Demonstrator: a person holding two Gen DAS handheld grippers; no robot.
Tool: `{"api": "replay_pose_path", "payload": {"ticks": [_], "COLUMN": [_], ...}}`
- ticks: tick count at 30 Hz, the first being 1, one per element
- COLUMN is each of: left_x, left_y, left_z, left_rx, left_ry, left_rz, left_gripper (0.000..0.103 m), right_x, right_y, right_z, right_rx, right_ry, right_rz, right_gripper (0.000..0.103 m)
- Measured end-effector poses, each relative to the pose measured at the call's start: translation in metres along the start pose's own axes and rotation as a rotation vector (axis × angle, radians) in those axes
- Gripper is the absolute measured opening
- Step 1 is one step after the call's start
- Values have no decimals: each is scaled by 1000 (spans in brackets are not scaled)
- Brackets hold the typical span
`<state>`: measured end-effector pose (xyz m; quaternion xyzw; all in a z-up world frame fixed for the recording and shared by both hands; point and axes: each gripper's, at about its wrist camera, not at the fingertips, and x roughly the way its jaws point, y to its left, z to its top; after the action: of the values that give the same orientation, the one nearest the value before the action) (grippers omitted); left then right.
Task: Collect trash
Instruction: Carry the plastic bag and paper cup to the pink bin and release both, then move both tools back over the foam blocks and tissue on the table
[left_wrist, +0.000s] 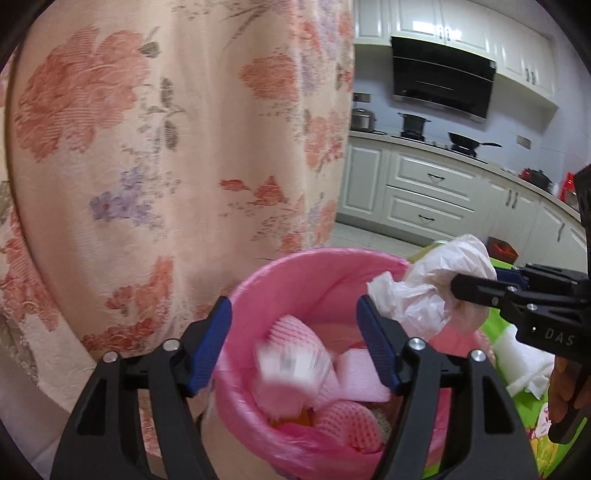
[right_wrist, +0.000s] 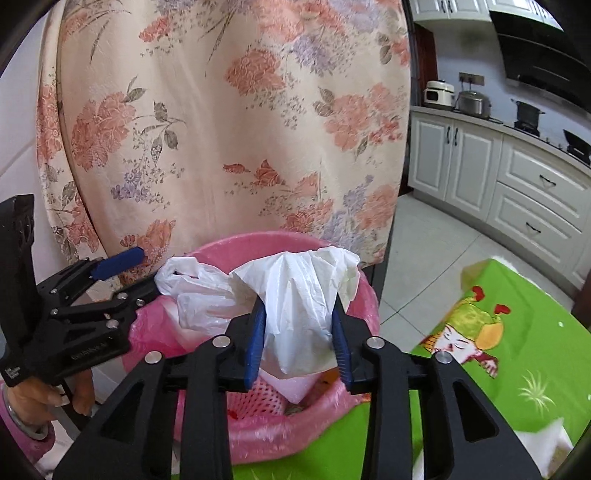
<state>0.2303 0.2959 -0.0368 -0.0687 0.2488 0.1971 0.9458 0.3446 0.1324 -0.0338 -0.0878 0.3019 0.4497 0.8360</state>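
A pink bin (left_wrist: 295, 266) lined with a pink bag stands in front of me; it also shows in the right wrist view (right_wrist: 258, 243). My left gripper (left_wrist: 295, 343) is open above it, and a blurred pink-white piece of trash (left_wrist: 291, 365) falls between its fingers onto pink foam nets (left_wrist: 343, 424). My right gripper (right_wrist: 299, 332) is shut on a crumpled white plastic bag (right_wrist: 299, 299) held over the bin's rim. The bag also shows in the left wrist view (left_wrist: 428, 284), where the right gripper (left_wrist: 458, 288) comes in from the right. The left gripper also shows in the right wrist view (right_wrist: 133, 269), at the left.
A floral curtain (left_wrist: 166, 147) hangs right behind the bin. A green patterned tablecloth (right_wrist: 517, 332) lies under and to the right, with white tissue (left_wrist: 528, 373) on it. Kitchen cabinets (left_wrist: 424, 184) and a stove stand far right across a tiled floor.
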Motion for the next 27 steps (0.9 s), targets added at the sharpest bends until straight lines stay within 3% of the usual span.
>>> {"api": "replay_pose_path", "payload": {"ticks": [5, 7, 19, 27], "left_x": [-8, -12, -56, -77], "left_y": [10, 11, -28, -91], "left_z": [2, 2, -15, -48], "left_rx": [-31, -46, -38, -63], "left_ry": [1, 0, -20, -20], "left_rz": [44, 56, 123, 22], "left_gripper": [75, 79, 98, 98], "right_x": [0, -3, -78, -128], "right_y": [1, 1, -11, -40], "right_z": [4, 4, -33, -100], "right_rx": [0, 1, 23, 78], "right_ry": [-4, -7, -62, -37], "right_rz": [31, 37, -26, -126], "right_gripper": [40, 51, 52, 54]}}
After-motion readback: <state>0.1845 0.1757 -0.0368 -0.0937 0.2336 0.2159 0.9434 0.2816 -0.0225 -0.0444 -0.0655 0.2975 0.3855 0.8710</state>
